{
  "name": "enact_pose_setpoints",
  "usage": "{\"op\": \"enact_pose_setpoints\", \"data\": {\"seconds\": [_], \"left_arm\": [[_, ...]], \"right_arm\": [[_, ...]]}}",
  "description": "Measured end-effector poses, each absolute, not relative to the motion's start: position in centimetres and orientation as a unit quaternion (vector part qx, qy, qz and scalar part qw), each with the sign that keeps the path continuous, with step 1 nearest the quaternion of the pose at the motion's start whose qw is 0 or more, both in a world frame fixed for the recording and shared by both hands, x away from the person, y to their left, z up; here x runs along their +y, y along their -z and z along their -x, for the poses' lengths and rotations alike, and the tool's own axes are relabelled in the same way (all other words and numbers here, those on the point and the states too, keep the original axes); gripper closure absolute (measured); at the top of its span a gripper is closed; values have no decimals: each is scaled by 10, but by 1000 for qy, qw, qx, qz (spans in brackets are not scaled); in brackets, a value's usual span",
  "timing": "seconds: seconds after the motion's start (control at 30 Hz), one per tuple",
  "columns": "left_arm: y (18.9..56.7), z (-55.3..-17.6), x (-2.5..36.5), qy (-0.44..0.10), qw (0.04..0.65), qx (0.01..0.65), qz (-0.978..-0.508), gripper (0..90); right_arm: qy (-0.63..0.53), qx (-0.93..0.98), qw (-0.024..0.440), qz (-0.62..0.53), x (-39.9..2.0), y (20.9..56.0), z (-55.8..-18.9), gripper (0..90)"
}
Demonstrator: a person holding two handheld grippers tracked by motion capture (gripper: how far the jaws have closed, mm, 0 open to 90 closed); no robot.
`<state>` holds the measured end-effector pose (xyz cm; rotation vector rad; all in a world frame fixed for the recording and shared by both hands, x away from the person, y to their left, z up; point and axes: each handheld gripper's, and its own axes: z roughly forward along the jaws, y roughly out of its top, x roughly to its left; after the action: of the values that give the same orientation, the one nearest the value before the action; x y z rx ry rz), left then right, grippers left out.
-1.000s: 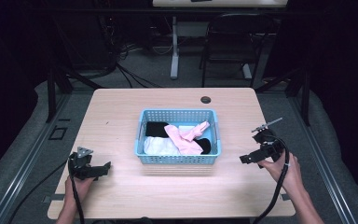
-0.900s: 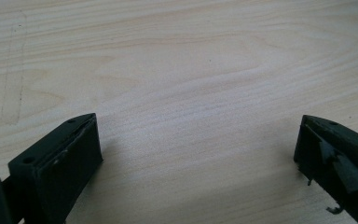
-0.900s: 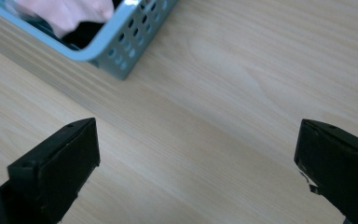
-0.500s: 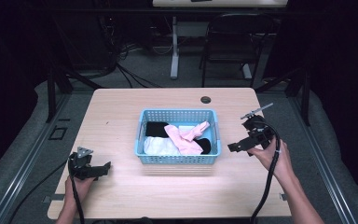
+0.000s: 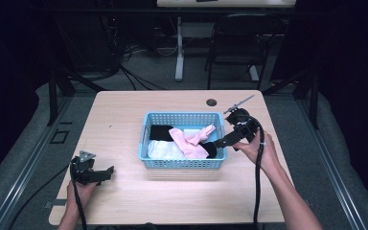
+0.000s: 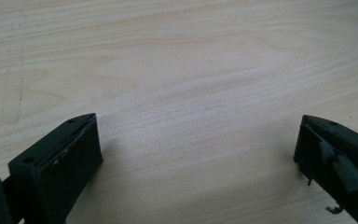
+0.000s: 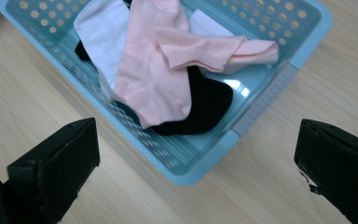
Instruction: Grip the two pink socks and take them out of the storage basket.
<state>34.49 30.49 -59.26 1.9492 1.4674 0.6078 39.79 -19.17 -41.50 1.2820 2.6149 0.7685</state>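
A light blue perforated basket (image 5: 182, 164) stands mid-table. Inside it a pink garment (image 5: 191, 141) lies over white cloth (image 5: 165, 151) and black cloth (image 5: 160, 132). My right gripper (image 5: 219, 142) is open, its jaws reaching over the basket's right side near the front corner. In the right gripper view the basket (image 7: 307, 37) lies below the wide-open gripper (image 7: 198, 137), with the pink garment (image 7: 158, 70), a black piece (image 7: 205, 105) and white cloth (image 7: 105, 35) inside. My left gripper (image 5: 106, 173) rests at the table's front left, open over bare wood (image 6: 198, 135).
A black grommet hole (image 5: 211, 102) sits near the table's far edge. A chair (image 5: 239, 43) and cables stand on the floor beyond the table. Bare wood lies left of and in front of the basket.
My right gripper has moved left and forward from the table's right side, so its jaws now reach over the basket's right edge. The left gripper has stayed put.
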Motion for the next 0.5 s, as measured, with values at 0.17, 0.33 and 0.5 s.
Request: {"op": "enact_pose_setpoints", "data": {"seconds": [0.17,0.33,0.5], "left_arm": [[593,-345,305,-230,310,556,-736,6],[593,-345,305,-230,310,556,-736,7],[593,-345,305,-230,310,556,-736,6]], "right_arm": [[-254,872,54,-414,-173,420,-407,0],[-250,876,45,-410,-160,428,-417,0],[-241,880,35,-408,-153,436,-430,0]]}}
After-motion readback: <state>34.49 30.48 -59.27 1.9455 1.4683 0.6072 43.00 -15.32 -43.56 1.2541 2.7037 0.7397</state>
